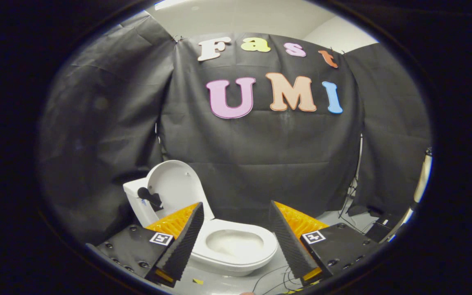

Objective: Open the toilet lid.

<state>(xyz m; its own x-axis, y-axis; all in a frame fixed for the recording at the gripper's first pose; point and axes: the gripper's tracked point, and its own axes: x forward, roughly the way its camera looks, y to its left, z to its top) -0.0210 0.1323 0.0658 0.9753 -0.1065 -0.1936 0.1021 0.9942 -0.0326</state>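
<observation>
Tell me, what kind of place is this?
Probably a staged recording booth, not a real bathroom: a toilet, lid up, stands before hung black cloth, cables trail across the floor, and the open gripper points at it.

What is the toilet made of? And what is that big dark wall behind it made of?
The toilet looks like glossy white ceramic or hard plastic: smooth, with soft shine on the raised lid. The wall looks like thin matte black cloth: it hangs in creases. The gripper is open, holding nothing.
</observation>
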